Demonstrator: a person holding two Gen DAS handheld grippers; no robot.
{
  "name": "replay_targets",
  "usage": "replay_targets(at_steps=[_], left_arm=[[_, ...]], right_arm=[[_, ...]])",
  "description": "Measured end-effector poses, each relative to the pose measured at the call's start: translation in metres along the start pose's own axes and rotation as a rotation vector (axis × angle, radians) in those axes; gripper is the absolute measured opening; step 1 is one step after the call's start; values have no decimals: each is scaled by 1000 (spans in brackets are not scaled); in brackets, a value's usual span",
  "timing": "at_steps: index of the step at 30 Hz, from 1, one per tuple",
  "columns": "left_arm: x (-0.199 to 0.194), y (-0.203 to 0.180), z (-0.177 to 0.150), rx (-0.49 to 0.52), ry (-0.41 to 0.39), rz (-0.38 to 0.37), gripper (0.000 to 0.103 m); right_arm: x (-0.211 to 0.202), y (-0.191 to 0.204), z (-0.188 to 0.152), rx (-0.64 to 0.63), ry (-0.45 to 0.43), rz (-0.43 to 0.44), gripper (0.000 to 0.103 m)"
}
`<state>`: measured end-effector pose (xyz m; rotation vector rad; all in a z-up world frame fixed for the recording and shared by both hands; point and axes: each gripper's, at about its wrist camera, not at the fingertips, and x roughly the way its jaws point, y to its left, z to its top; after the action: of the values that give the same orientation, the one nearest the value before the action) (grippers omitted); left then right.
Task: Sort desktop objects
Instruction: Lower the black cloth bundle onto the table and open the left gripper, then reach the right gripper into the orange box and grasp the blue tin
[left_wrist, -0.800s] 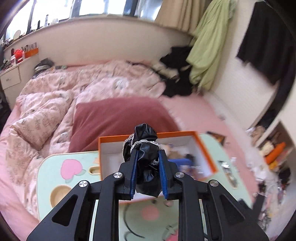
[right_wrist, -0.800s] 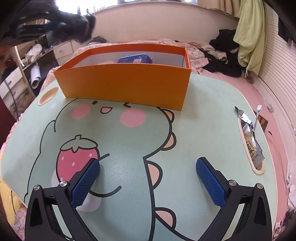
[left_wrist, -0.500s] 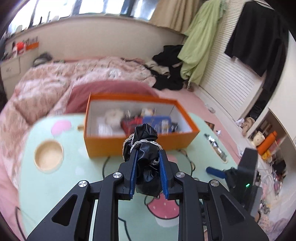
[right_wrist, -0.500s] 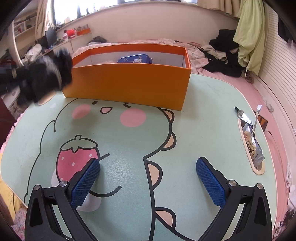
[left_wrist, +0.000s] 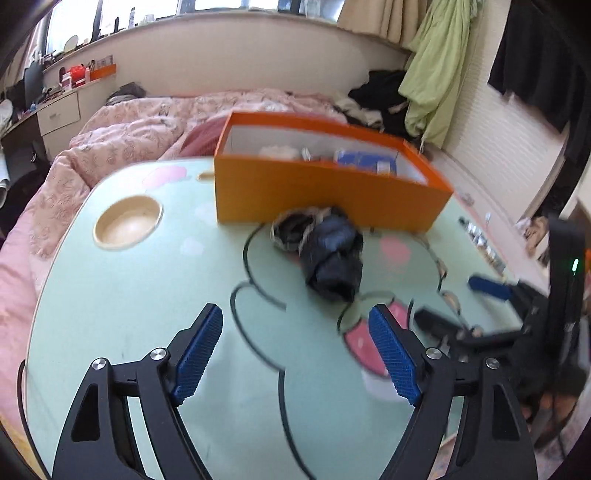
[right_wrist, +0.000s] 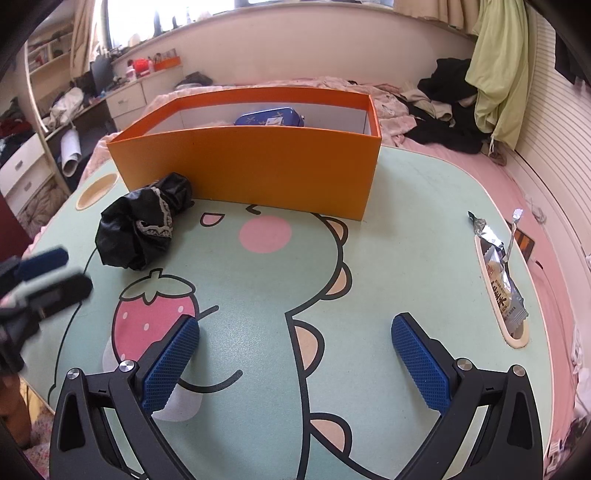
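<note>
You worked in a cluttered bedroom, over a mint-green lap table printed with a cartoon dinosaur and strawberry (right_wrist: 406, 229), set against a pink-quilted bed; your left gripper (left_wrist: 295, 350) hung above the table with its blue ribbed pads spread apart and nothing between them; just beyond its tips lay the crumpled black satin pouch with a pale lace trim (left_wrist: 325, 251), resting on the table and touching or nearly touching the front wall of the open orange cardboard box (right_wrist: 251, 166), not inside it; your right gripper (right_wrist: 295, 354) stood at its widest over the bare tabletop, also empty; farther right, a silver snack wrapper (right_wrist: 498, 280) sat in the table's slot. I judged the pouch unsorted, since the box already held a blue tin (right_wrist: 269, 117) and other items; your next move probably called for regripping the pouch, lifting it clear of the box wall, and letting go only above the opening.
</note>
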<state>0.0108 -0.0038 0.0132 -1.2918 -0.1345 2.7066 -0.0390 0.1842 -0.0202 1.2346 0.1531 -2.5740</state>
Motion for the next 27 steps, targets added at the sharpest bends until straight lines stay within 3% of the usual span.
replay_targets(at_steps=[4, 27], left_arm=[[11, -9, -5, 81, 40, 125, 103], [7, -7, -7, 82, 22, 115, 103]], right_arm=[[-1, -1, -1, -2, -1, -3, 103], [-1, 0, 0, -3, -1, -3, 103]])
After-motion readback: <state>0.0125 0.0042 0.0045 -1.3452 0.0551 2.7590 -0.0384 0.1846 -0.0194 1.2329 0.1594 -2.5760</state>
